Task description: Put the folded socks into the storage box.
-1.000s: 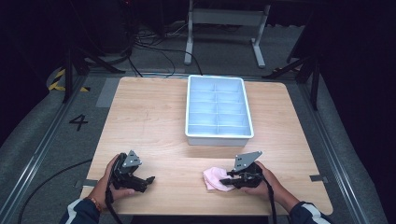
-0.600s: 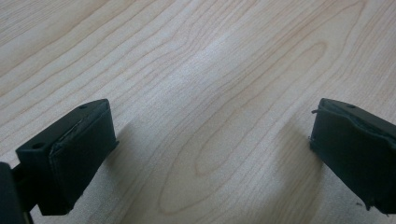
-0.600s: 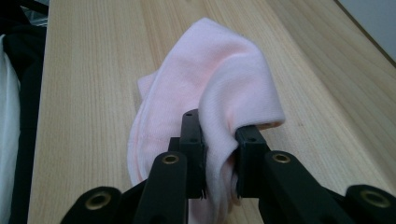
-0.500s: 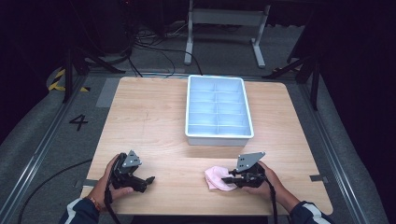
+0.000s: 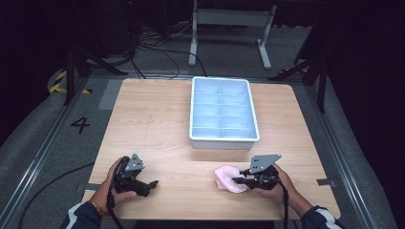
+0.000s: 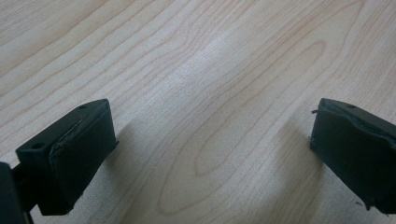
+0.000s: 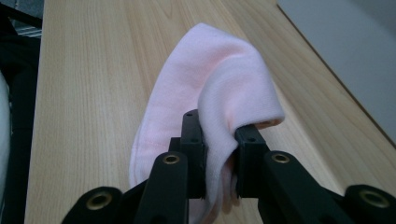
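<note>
Near the table's (image 5: 157,124) front edge, right gripper (image 7: 219,154) fingers pinch the pink cloth (image 7: 219,93); left gripper (image 6: 210,154) fingers apart.

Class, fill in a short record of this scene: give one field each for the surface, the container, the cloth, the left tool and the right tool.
surface: wooden table
container: pale blue tray with dividers, at the far middle of the table
cloth: pink cloth, near edge, partly lifted
left tool: open, nothing between its jaws, over bare wood
right tool: shut on the cloth's edge

cloth (image 7: 219,107): lower edge hidden behind claw | tray (image 7: 355,51): cut off at edge
</note>
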The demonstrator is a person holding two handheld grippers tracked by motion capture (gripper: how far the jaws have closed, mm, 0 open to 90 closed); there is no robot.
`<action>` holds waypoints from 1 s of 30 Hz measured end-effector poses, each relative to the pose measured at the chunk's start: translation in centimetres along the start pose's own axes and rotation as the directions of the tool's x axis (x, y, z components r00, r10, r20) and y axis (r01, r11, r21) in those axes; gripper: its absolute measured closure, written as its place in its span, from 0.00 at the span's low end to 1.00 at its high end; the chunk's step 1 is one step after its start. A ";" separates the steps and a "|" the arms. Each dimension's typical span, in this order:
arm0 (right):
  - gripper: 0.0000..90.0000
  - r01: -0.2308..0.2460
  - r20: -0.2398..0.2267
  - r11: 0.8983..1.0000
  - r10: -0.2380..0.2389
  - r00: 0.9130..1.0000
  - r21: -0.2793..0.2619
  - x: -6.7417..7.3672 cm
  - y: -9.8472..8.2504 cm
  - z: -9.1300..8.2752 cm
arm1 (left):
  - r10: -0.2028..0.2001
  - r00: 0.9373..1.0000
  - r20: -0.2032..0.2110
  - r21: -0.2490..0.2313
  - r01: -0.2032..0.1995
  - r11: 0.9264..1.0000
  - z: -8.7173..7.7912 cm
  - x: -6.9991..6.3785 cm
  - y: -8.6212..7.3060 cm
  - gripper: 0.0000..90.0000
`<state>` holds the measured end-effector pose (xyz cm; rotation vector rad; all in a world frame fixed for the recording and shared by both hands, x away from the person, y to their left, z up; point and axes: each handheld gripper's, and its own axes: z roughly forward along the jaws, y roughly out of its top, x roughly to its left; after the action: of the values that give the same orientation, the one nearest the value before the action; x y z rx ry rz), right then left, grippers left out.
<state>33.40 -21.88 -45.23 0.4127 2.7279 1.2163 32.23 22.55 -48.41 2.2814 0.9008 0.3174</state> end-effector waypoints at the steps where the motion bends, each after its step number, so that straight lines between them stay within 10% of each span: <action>1: 0.86 -0.001 0.005 1.000 0.001 1.000 -0.002 -0.1 -0.1 -0.2 | 0.000 1.000 0.002 0.000 0.000 1.000 0.0 0.0 0.0 0.00; 30: 0.86 0.026 0.132 0.986 -0.005 0.991 -0.163 -1.2 1.8 -6.9 | 0.002 1.000 -0.004 0.000 -0.002 1.000 0.0 0.0 0.0 0.00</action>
<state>33.39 -25.98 -39.34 0.4345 2.4938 1.3474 32.22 22.57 -48.39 2.2831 0.9001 0.3227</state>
